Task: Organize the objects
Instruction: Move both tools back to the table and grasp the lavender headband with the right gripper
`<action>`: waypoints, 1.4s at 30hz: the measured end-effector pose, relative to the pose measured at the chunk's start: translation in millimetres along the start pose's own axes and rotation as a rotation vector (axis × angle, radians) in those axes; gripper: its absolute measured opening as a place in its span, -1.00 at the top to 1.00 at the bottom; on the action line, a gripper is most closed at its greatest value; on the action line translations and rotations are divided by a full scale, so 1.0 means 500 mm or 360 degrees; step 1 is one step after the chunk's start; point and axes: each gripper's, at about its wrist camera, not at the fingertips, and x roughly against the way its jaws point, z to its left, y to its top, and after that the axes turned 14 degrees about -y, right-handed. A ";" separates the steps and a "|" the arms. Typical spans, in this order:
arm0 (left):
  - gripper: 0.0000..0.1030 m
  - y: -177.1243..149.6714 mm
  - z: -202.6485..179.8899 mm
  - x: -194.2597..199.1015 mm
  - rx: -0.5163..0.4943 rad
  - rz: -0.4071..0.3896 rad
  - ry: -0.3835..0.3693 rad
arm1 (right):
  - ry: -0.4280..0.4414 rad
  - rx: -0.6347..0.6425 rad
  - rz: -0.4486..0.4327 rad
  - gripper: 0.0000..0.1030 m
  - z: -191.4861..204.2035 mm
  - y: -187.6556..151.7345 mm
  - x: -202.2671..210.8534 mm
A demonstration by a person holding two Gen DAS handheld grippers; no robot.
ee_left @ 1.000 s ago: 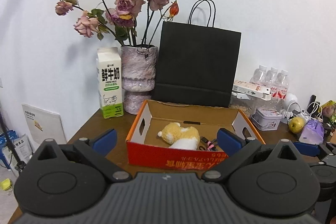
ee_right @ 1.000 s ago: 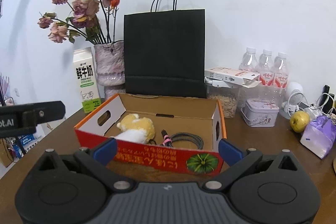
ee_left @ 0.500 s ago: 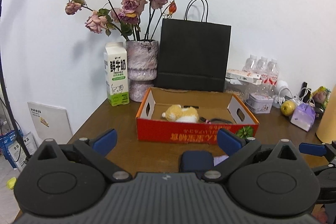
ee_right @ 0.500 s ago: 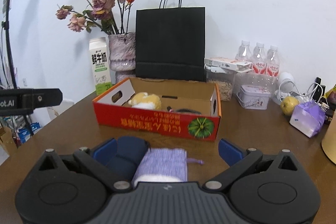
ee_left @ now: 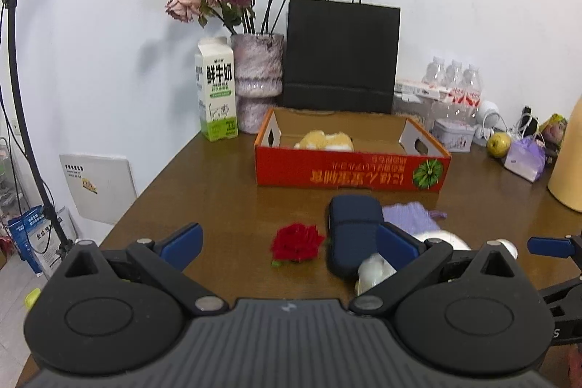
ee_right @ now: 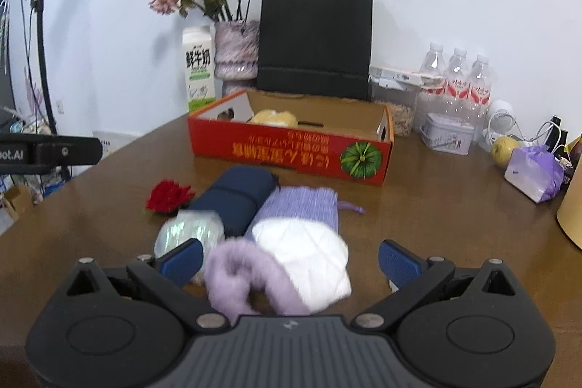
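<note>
1. Yellow-and-white plush toy (ee_left: pixel 325 140) in the red cardboard box (ee_left: pixel 349 170): lower part hidden behind the box's front wall.
2. Pearly round object (ee_left: pixel 373 273): blurred, partly covered by the left gripper's finger; identity unclear.
3. Fuzzy lilac item (ee_right: pixel 243 273): motion-blurred, near end hidden by the right gripper body.
4. Tan cylindrical container (ee_left: pixel 567 155): cut off by the frame edge.
5. Upside-down box lettering: unreadable.

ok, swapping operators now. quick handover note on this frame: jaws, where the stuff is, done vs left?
Left gripper: jaws open, empty, above the table's near edge.
Right gripper: jaws open, empty, over the loose pile.
Red box: mid-table, with a yellow plush toy inside.
Left to do, all on the table in front of the box: red rose, navy case, purple pouch, white cloth, fuzzy lilac band, shiny ball.
</note>
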 end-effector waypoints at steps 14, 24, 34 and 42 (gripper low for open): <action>-1.00 -0.068 0.039 0.021 0.0089 0.0090 0.0018 | 0.0040 0.0149 0.0026 -0.92 0.021 -0.078 -0.010; -1.00 -0.072 0.036 0.013 0.0084 0.0103 0.0038 | 0.0086 0.0268 -0.0025 -0.22 0.050 -0.077 -0.036; -1.00 -0.071 0.037 0.003 0.0097 0.0102 0.0052 | 0.0148 0.0204 -0.0054 0.48 0.038 -0.084 -0.038; -1.00 -0.066 0.019 -0.018 0.0098 0.0101 0.0035 | 0.0175 0.0099 -0.0134 0.51 0.014 -0.084 -0.023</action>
